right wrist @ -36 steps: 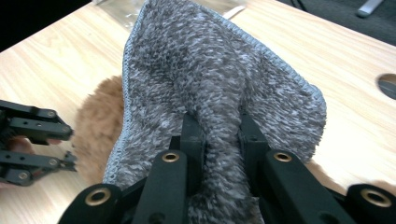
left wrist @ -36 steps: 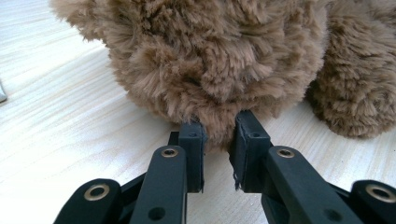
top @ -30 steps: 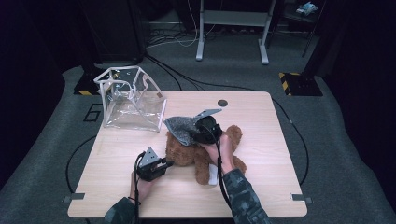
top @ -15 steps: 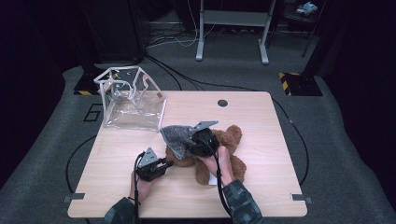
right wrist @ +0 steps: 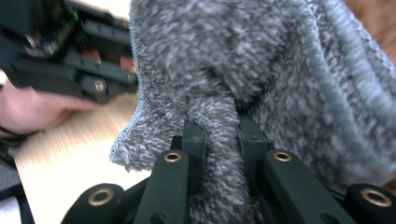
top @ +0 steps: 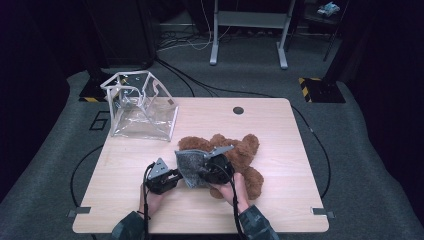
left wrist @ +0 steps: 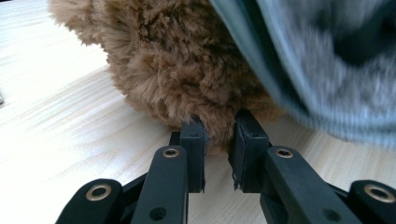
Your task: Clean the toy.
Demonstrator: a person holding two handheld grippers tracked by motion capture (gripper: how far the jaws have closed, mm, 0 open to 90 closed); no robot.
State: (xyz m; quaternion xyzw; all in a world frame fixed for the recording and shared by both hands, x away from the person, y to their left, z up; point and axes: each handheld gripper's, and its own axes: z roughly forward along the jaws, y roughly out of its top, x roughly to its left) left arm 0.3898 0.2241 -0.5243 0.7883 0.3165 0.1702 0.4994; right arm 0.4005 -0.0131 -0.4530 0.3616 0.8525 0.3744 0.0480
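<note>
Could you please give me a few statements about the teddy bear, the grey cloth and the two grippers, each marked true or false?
1. The left gripper pinches the fur of the brown teddy bear. True.
2. The right gripper is open with nothing in it. False: it is shut on a fold of the grey cloth.
3. The clear plastic bag stands on the table's far left corner. True.
4. The teddy bear is inside the bag. False: it lies on the table, apart from the bag.
5. The grey cloth is over part of the bear. True.
</note>
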